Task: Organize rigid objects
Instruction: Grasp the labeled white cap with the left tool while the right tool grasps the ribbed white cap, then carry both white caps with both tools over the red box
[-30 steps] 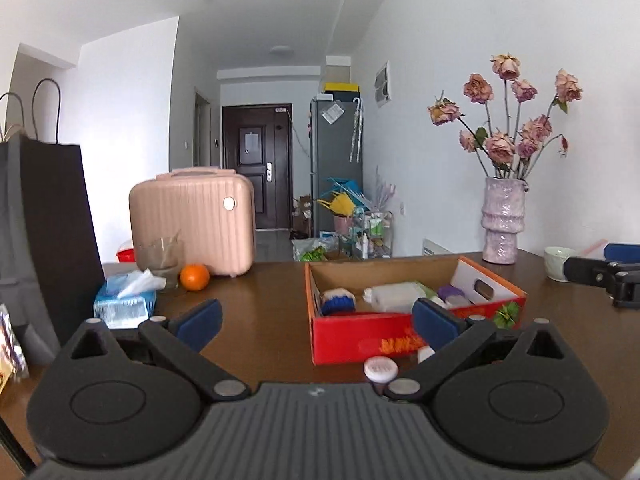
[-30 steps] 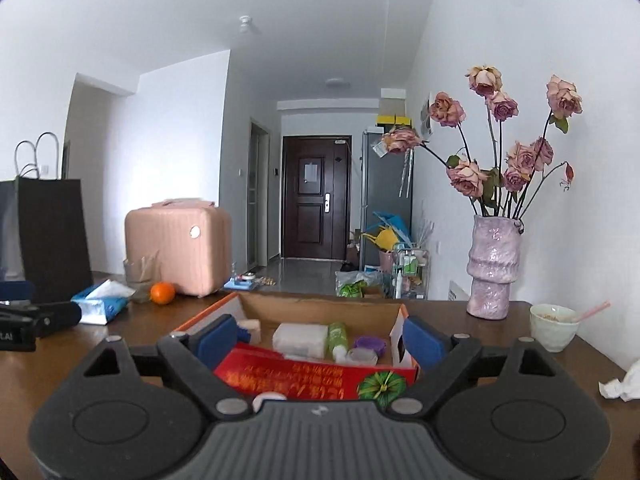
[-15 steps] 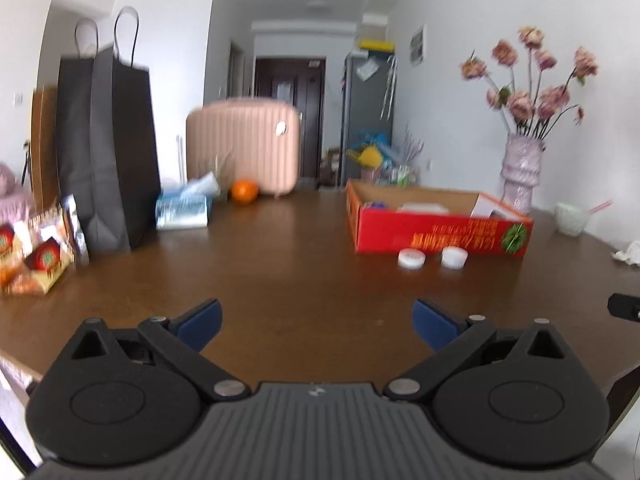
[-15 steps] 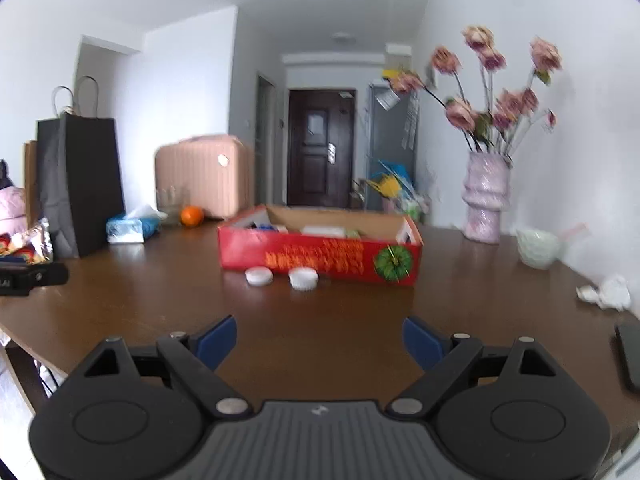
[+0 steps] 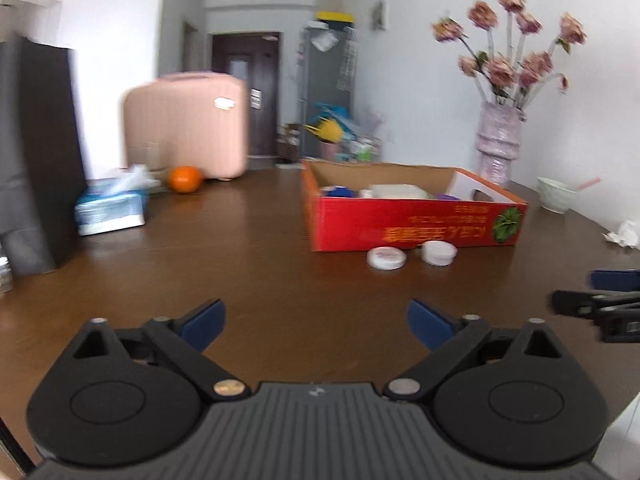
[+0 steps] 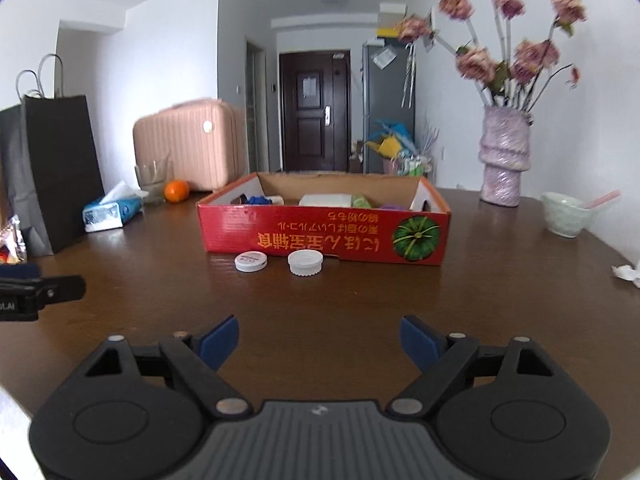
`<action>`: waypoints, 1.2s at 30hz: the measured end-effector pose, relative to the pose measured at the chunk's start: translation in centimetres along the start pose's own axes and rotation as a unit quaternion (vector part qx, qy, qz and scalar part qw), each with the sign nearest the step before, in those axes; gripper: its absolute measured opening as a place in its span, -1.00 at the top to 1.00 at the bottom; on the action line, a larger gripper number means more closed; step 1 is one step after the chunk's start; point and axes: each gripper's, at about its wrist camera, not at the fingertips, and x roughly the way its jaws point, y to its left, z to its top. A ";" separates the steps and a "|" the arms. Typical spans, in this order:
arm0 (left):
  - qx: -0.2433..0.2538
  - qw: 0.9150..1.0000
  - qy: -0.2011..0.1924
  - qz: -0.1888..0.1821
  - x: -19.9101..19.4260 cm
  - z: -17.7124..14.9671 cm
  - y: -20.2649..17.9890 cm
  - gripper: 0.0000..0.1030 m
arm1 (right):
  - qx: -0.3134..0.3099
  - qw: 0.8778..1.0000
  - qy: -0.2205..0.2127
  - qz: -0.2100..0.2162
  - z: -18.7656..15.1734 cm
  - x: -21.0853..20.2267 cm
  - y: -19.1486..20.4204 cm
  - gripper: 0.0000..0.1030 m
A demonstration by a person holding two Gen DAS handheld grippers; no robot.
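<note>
A red cardboard box [image 6: 324, 234] holding several small items stands on the brown table [image 6: 320, 300]. Two white round lids lie just in front of it: a flat one [image 6: 251, 261] and a ribbed one [image 6: 306, 262]. They also show in the left wrist view, flat lid [image 5: 386, 258] and ribbed lid [image 5: 439, 253]. My right gripper [image 6: 320, 338] hovers low over bare table well short of the lids, its jaws closing with nothing between them. My left gripper [image 5: 316, 320] is likewise back from the box, its jaws closing on nothing. Each gripper shows at the edge of the other's view.
A black paper bag [image 6: 52, 168], a tissue pack [image 6: 110, 212], an orange [image 6: 176, 191] and a pink suitcase [image 6: 188, 148] stand at the left and back. A vase of flowers [image 6: 505, 160], a pale bowl [image 6: 566, 214] and a crumpled tissue [image 6: 626, 272] are at the right.
Both grippers drew back from the box, which stood right at the fingertips a second ago, and sank lower. The two lids now lie in plain view. Both pairs of fingers stand slightly narrower.
</note>
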 end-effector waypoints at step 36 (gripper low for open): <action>-0.012 0.998 0.045 -0.033 5.9 5.1 -6.3 0.23 | 0.037 0.998 0.041 0.037 4.3 6.5 -7.6 0.24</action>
